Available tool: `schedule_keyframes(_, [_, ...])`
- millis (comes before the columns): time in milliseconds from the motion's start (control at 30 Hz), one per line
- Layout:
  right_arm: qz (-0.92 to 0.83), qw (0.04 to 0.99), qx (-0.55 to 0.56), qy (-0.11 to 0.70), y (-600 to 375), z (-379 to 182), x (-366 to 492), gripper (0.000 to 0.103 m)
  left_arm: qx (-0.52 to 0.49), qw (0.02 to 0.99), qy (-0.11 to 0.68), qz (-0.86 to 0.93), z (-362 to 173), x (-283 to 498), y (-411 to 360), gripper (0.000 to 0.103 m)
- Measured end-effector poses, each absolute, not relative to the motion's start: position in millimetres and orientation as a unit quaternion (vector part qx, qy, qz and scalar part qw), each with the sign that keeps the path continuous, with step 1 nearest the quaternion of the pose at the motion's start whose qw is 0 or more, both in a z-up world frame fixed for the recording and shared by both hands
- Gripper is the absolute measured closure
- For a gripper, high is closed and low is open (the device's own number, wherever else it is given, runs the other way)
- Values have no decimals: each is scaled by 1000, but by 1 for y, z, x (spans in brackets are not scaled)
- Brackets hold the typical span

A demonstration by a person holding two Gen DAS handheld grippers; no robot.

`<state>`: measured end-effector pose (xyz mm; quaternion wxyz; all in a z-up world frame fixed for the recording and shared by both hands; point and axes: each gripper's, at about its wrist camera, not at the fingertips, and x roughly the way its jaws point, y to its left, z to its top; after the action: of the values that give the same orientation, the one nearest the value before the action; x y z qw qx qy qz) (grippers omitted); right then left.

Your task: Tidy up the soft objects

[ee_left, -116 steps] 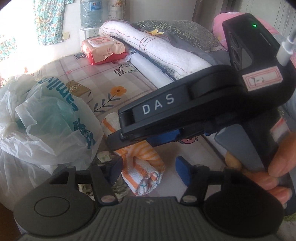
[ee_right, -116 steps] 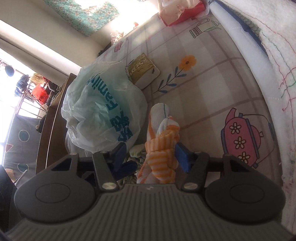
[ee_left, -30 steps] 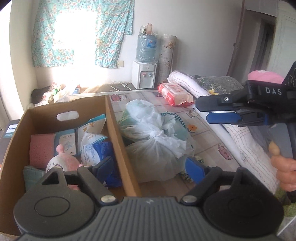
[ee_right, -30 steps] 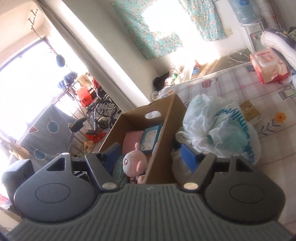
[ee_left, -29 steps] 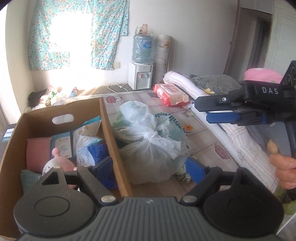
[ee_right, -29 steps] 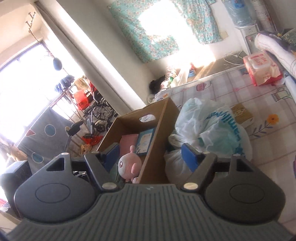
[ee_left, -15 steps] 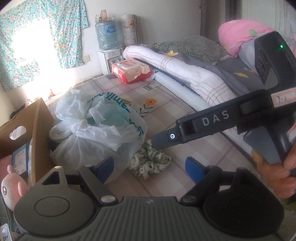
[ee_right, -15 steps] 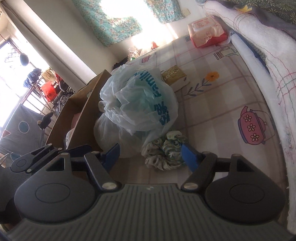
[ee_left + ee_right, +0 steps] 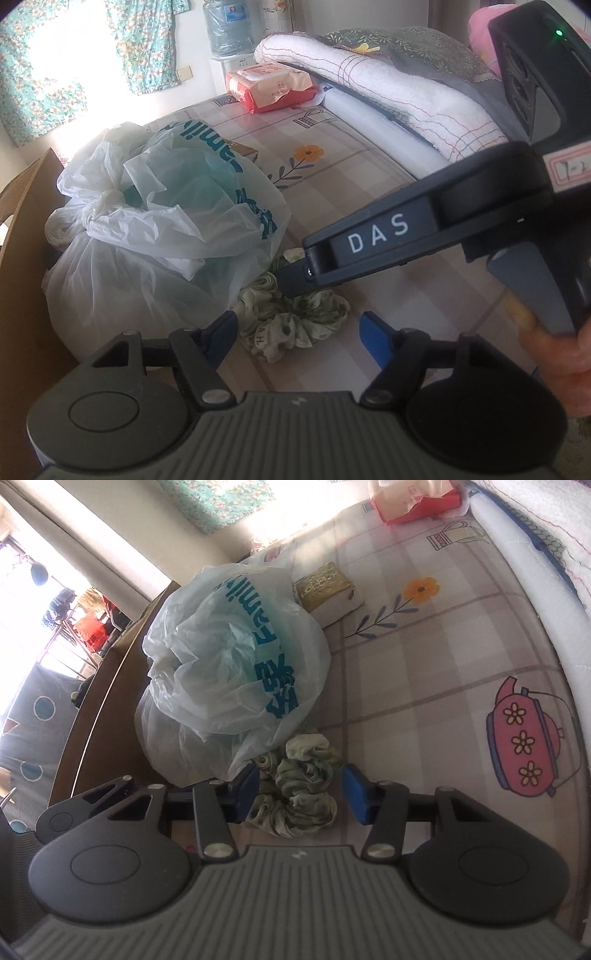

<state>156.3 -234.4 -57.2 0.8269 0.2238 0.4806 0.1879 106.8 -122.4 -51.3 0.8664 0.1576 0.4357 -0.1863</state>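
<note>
A bunch of pale green floral scrunchies [image 9: 295, 325] [image 9: 299, 790] lies on the patterned mat against a tied plastic bag [image 9: 166, 221] [image 9: 236, 657]. My left gripper [image 9: 299, 336] hangs just short of the bunch. Its jaws are closing, with the scrunchies between the blue pads and a gap on the right side. My right gripper [image 9: 301, 795] straddles the same bunch, also closing. Its left pad is at the fabric's edge and its right pad stands clear. In the left wrist view, a right gripper finger [image 9: 295, 277] reaches over the bunch from the right, held by a hand [image 9: 554, 354].
A cardboard box [image 9: 22, 258] [image 9: 103, 701] stands left of the bags. A small gold-topped packet [image 9: 325, 587] lies behind the bag. A red tissue pack [image 9: 273, 85] sits at the back. A rolled white blanket [image 9: 388, 85] and bedding run along the right.
Both grippers have come down from over the cardboard box to the scrunchies beside the bag. Both pairs of jaws stand narrower than half a second ago.
</note>
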Motion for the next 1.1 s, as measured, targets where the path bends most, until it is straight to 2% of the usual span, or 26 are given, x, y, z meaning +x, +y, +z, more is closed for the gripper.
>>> schedule_keyframes(133, [193, 819, 231, 488, -234, -66, 162, 58, 158, 865, 439, -184, -56, 111, -125, 33])
schedule_keyframes(333, [196, 817, 235, 488, -234, -69, 164, 71, 159, 865, 442, -177, -61, 114, -126, 42])
schedule_keyframes(500, [187, 818, 234, 490, -231, -70, 161, 85, 152, 868, 439, -173, -61, 115, -123, 59])
schedule_keyframes(633, [180, 818, 244, 489, -231, -69, 155, 89, 143, 870, 436, -182, -56, 111, -119, 71])
schedule_keyframes(767, [177, 824, 253, 474, -232, -56, 141, 92, 140, 872, 427, -194, -45, 99, -114, 90])
schedule_keyframes(1100, [170, 844, 266, 435, -231, -20, 100, 93, 116, 885, 387, -229, -11, 61, -101, 90])
